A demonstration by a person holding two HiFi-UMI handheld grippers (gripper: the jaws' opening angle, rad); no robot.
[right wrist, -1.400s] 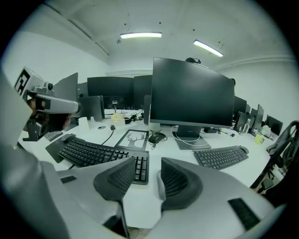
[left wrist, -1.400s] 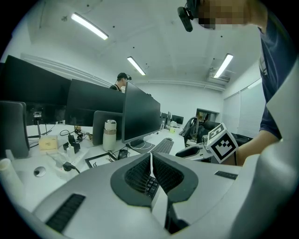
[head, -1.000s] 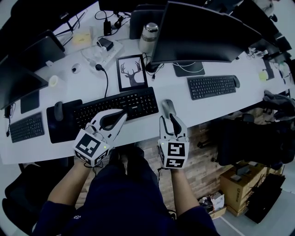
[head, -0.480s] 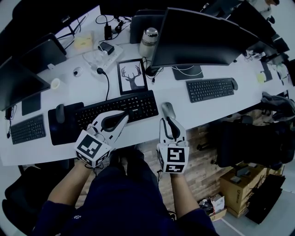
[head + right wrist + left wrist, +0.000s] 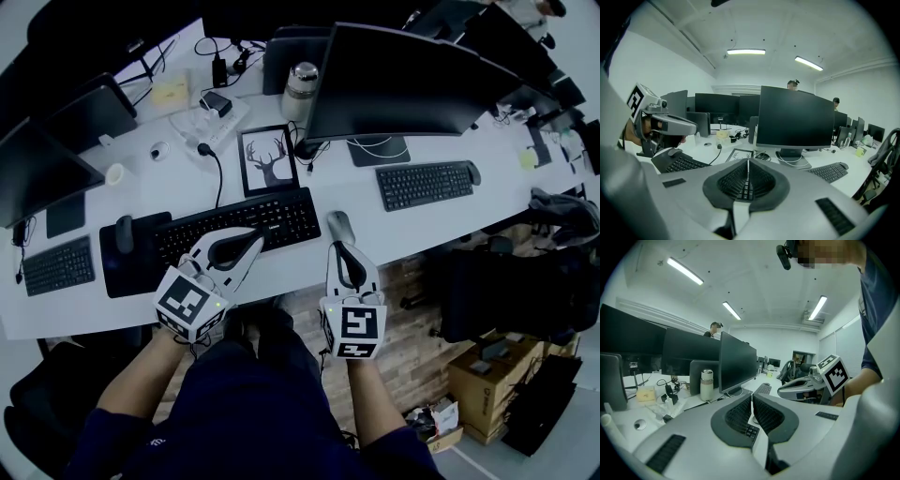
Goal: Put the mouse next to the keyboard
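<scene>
Office desk | mouse at 3 o'clock of keyboard | right gripper jaws just closed, empty; left gripper jaws together, empty | placement apparently complete; next: withdraw.

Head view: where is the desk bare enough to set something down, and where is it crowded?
Bare desk lies between the mouse and the right keyboard, toward the front edge. Another patch sits left of the deer picture, above the black keyboard. It is crowded at the back left, around the power strip and flask.
</scene>
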